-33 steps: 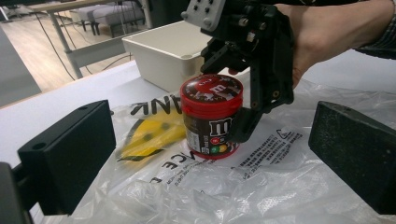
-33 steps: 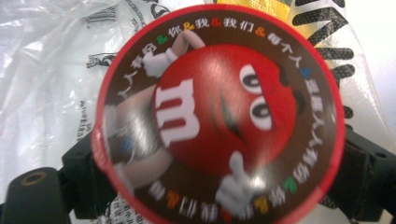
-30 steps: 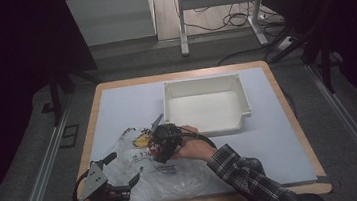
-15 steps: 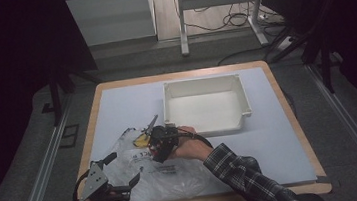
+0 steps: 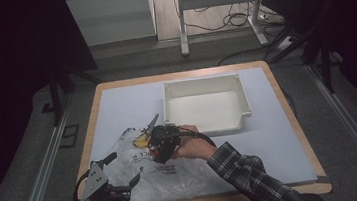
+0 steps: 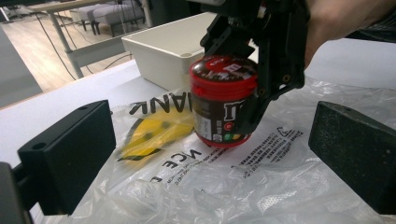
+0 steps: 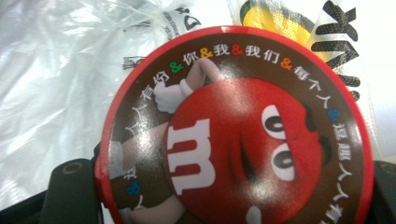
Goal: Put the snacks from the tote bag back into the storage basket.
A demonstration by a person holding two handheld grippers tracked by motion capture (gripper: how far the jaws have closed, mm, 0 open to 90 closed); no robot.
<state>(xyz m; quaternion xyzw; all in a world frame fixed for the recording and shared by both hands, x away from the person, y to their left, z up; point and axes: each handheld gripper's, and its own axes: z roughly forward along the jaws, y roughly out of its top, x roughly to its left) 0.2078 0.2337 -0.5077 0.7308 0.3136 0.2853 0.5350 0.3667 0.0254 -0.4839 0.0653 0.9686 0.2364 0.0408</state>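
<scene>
While your right tongs stay clamped on the red-lidded candy jar, it sits upright on the clear plastic bag — much the same spot as half a second ago, just beside the white bin. Your left tongs are still spread apart at the worktop's near-left edge.
</scene>
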